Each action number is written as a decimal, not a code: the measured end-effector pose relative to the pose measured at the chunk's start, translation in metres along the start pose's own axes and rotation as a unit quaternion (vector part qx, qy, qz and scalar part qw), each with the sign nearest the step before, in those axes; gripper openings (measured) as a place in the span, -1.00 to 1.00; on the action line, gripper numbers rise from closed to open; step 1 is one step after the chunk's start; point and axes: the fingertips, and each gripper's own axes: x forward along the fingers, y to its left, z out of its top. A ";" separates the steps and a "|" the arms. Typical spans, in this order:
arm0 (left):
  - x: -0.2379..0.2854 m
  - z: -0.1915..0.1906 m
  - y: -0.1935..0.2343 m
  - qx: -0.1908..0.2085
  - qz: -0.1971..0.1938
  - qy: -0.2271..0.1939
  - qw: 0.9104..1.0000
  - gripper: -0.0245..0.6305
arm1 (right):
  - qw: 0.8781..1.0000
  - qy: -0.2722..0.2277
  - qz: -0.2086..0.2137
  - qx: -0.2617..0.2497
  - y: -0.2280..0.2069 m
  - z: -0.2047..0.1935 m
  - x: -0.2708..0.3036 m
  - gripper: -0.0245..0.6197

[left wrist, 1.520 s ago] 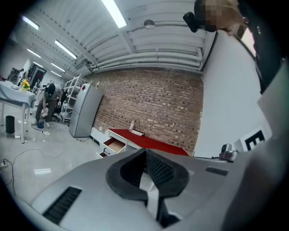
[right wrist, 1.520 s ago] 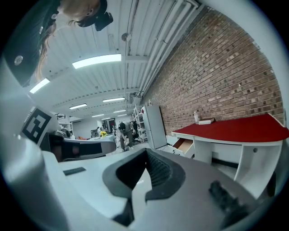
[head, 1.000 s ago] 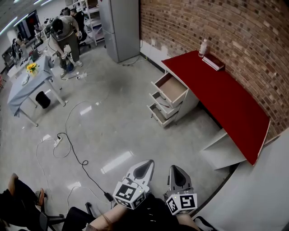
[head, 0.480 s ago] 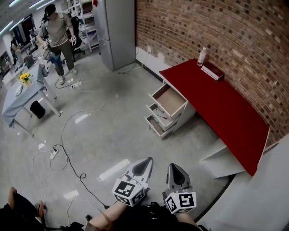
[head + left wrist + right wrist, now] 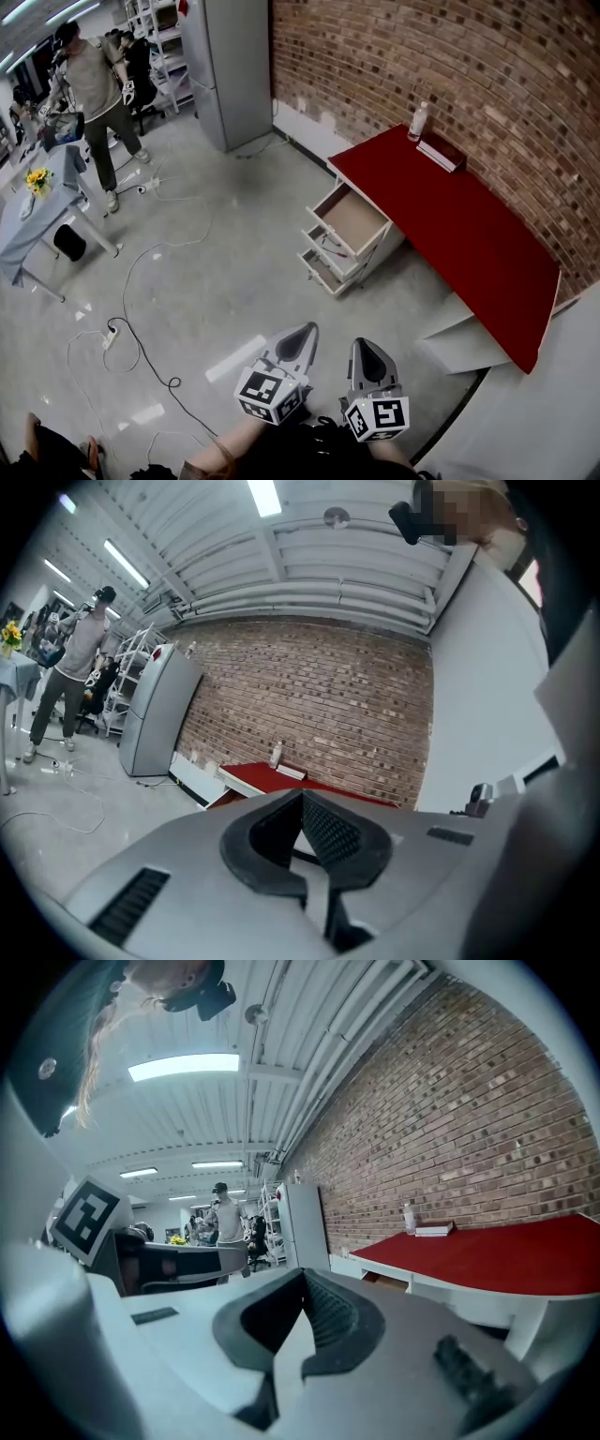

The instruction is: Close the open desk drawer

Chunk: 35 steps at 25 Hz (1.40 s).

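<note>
Both grippers are held low and close together, side by side, tips pointing out across the grey floor (image 5: pixel 225 272). The left gripper (image 5: pixel 302 334) has its jaws pressed together with nothing between them. Its own view shows the two ribbed pads (image 5: pixel 330 832) meeting at the tip. The right gripper (image 5: pixel 362 349), just beside it, is the same: jaws pressed together and empty. A marker cube (image 5: pixel 267 396) sits at the back of each one.

The desk (image 5: pixel 469 225) with the red top stands well ahead of the grippers and over to their right, along the brick wall (image 5: pixel 450 56). Under its far end is a white drawer unit (image 5: pixel 380 239). Its top drawer (image 5: pixel 354 216) is pulled far out, with the brown bottom showing. The two lower drawers (image 5: pixel 323 258) also stand partly open. Neither gripper is near them; bare floor lies between.

At the end of the desk farthest from the grippers, a clear bottle (image 5: pixel 418 122) stands upright by the wall. A dark red book (image 5: pixel 441 152) lies flat just beside it. Beyond the desk a tall grey cabinet (image 5: pixel 230 66) stands by the wall.

Far off to the grippers' left, a bystander (image 5: pixel 94 89) stands next to a table (image 5: pixel 28 225) draped in grey cloth, with yellow flowers (image 5: pixel 37 178) on it. A black cable (image 5: pixel 141 323) loops over the floor ahead of the left gripper and to its left.
</note>
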 end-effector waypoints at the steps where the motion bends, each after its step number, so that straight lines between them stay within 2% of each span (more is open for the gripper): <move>1: 0.003 0.002 0.006 -0.003 -0.002 -0.001 1.000 -0.91 | 1.000 0.002 -0.003 0.000 0.000 0.001 0.006 -0.91; 8: 0.018 0.003 0.040 -0.018 -0.014 0.004 1.000 -0.91 | 1.000 0.005 -0.017 -0.003 0.002 0.001 0.044 -0.91; 16: 0.018 0.006 0.070 -0.028 -0.004 0.007 1.000 -0.91 | 0.999 0.016 -0.047 0.009 -0.001 -0.006 0.060 -0.91; 27: 0.018 0.004 0.086 -0.035 0.008 0.015 0.999 -0.91 | 0.999 0.023 -0.023 0.010 0.008 -0.002 0.085 -0.91; 35: 0.033 0.005 0.095 -0.030 0.013 0.021 0.999 -0.91 | 0.999 0.027 -0.018 0.016 -0.002 -0.005 0.104 -0.91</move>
